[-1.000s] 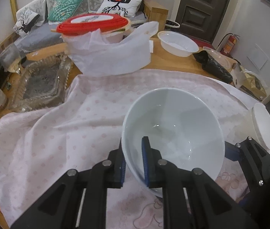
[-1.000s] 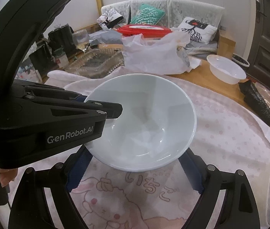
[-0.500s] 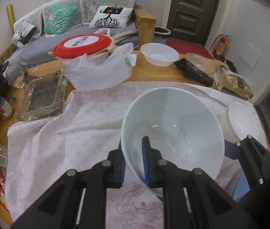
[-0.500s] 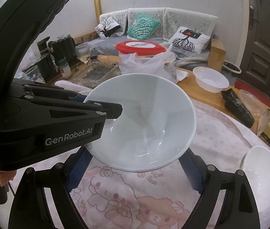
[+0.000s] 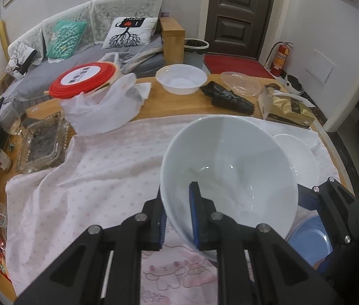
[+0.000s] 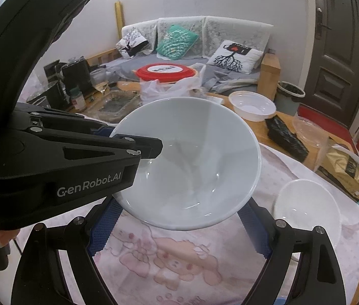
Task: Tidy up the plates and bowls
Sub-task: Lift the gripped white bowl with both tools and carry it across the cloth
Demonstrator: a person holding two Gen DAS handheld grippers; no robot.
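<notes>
My left gripper [image 5: 179,218] is shut on the near rim of a pale grey-white bowl [image 5: 232,167], one finger inside and one outside, holding it above the pink tablecloth [image 5: 82,183]. The bowl [image 6: 192,162] fills the right wrist view, held between my right gripper's [image 6: 179,226] two spread fingers, which touch its lower sides. A white plate [image 6: 306,206] lies on the cloth to the right, also seen behind the bowl in the left wrist view [image 5: 298,152]. A blue dish [image 5: 311,239] lies under the right gripper.
At the table's far side stand a red-lidded container in a white bag [image 5: 90,81], a white plastic bowl [image 5: 180,78], a black packet [image 5: 230,99], a clear lid [image 5: 240,84] and a gold bag [image 5: 286,106]. A glass tray [image 5: 42,142] lies at left.
Both grippers have lifted the bowl higher above the cloth. More of the table shows, and the white plate and blue dish have come into view at right.
</notes>
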